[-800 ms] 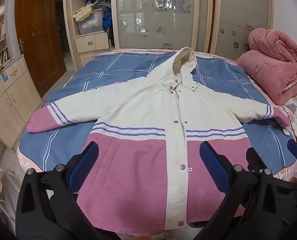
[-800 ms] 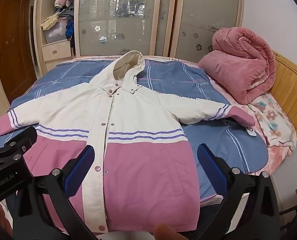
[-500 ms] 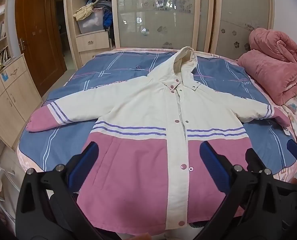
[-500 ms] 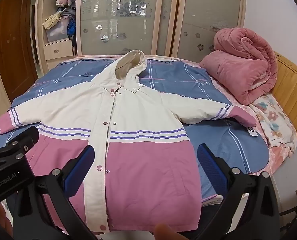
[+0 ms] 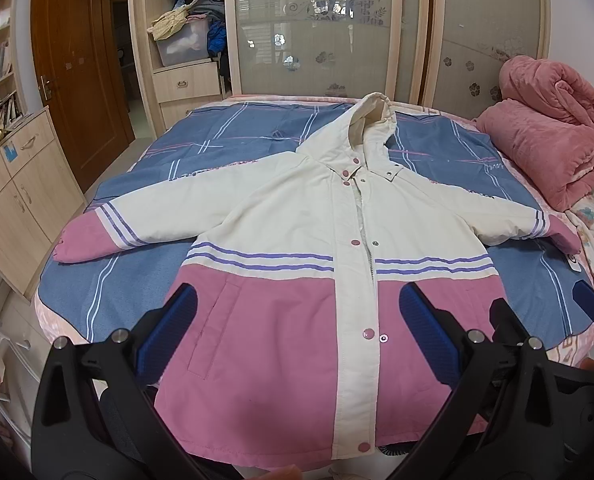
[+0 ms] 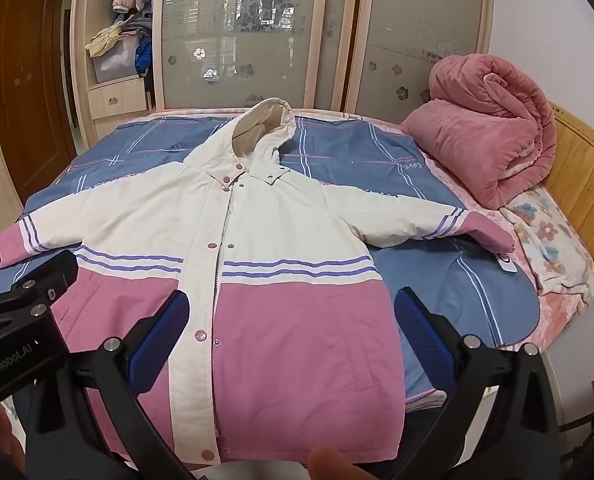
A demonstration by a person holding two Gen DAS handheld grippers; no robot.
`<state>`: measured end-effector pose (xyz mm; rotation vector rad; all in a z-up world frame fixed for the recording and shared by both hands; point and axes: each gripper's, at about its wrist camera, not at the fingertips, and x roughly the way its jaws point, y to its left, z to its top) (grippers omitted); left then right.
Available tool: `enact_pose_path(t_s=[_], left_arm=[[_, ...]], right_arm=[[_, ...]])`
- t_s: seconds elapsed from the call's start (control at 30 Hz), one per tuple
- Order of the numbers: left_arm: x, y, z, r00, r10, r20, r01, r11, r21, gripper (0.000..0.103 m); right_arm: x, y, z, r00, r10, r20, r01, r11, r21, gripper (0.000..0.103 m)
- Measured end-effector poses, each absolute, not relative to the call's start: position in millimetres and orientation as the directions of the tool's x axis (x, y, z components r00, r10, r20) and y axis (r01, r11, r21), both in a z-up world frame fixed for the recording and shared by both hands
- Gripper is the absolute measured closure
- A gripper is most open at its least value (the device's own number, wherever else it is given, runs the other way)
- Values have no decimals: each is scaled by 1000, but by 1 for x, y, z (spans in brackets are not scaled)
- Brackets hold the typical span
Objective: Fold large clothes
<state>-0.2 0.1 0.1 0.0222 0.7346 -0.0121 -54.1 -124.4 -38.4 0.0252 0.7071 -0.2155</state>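
Observation:
A hooded jacket (image 5: pixel 297 220), cream on top and pink below with purple stripes, lies spread flat and face up on the bed, snapped closed, sleeves out to both sides. It also shows in the right wrist view (image 6: pixel 281 232). My left gripper (image 5: pixel 297 320) is open and empty, held above the jacket's pink hem area. My right gripper (image 6: pixel 293 320) is open and empty, also above the hem, to the right of the left one. The left gripper's body (image 6: pixel 21 320) shows at the left edge of the right wrist view.
The bed has a blue striped sheet (image 5: pixel 225 148). A rolled pink quilt (image 5: pixel 549 132) lies at the bed's right, by a floral pillow (image 6: pixel 553 248) and wooden headboard (image 6: pixel 589 176). A wardrobe (image 5: pixel 329 24) stands behind; a cabinet (image 5: pixel 13 192) and door (image 5: pixel 77 68) are left.
Both grippers have shifted slightly, so the jacket sits a little further right in each view. The jacket has not moved and both grippers stay open.

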Motion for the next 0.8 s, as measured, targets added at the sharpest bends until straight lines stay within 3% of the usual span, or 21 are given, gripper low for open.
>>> enact_pose_path(t_s=[0.8], left_arm=[[-1, 5, -1, 739, -2, -673, 20, 1000, 19, 2]], right_arm=[[-58, -124, -44, 738, -180, -650, 199, 979, -46, 1]])
